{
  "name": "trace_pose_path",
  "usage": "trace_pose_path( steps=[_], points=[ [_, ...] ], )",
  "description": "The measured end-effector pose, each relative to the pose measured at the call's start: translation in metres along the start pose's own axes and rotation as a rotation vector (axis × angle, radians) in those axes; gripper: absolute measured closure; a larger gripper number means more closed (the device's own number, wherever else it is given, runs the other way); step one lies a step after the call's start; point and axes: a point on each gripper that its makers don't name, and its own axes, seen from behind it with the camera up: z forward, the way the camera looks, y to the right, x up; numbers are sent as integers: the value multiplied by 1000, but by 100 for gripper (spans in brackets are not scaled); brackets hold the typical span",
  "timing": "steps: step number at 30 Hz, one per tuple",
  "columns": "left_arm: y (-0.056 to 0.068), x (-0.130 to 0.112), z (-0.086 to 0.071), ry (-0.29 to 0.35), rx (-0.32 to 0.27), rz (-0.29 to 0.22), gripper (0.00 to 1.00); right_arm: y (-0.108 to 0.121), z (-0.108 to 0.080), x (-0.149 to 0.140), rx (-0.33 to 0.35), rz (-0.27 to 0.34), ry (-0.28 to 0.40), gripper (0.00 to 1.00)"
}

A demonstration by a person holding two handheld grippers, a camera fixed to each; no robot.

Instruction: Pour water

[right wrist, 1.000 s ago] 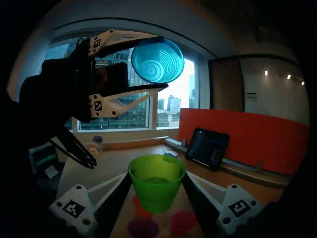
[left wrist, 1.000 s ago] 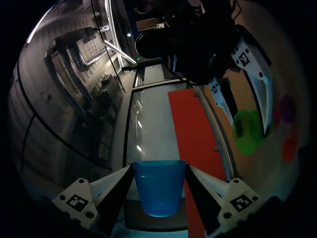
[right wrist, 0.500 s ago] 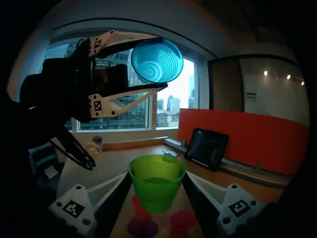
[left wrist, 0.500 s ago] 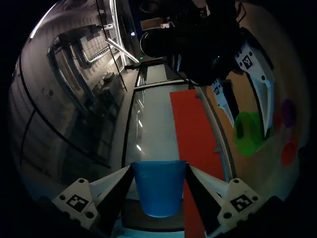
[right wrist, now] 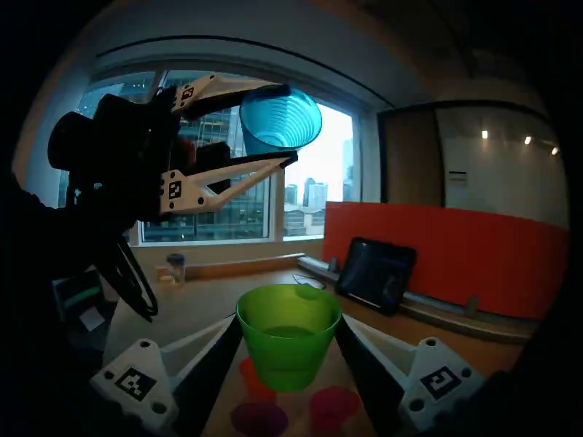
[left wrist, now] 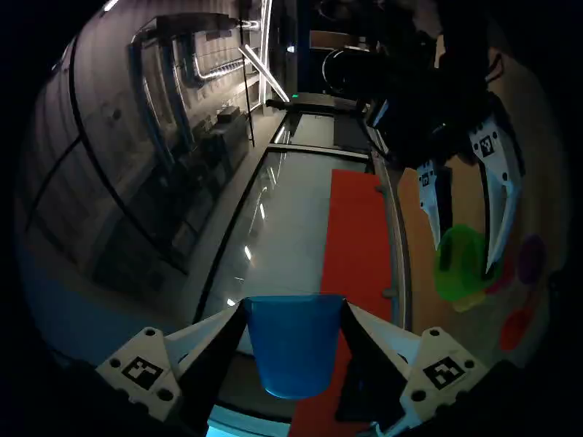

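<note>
Before the window point(right wrist: 211, 211), left gripper point(left wrist: 293, 320) tight on blue cup point(right wrist: 280, 125), less tipped than earlier; right gripper point(right wrist: 289, 322) tight on green cup point(right wrist: 289, 353).

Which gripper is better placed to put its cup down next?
Likely right. The right gripper holds the green cup upright, low over the table; the left gripper holds the blue cup tipped, high up.

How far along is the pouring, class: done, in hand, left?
Done: liquid sits low in the green cup, held by the right gripper. In hand: the left gripper clamps the blue cup, tipped sideways, higher up. Left: probably righting the blue cup.
</note>
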Motion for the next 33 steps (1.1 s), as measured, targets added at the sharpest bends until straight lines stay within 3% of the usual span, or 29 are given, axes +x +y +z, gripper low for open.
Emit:
trace_pose_path(
  steps=[11, 19, 27, 33],
  points=[
    [-2, -23, -3, -35, 23, -297, 12, 4, -6, 6, -12, -1, 16, 10],
    [-7, -43, -8, -72, 53, -478, 12, 6, -10, 10, -20, -6, 22, 10],
    [-10, -60, -10, -100, 76, -690, 12, 8, -15, 14, -32, -6, 31, 10],
    [-14, -77, -15, -121, 98, -887, 12, 8, -18, 17, -36, -11, 35, 10]
  ],
)
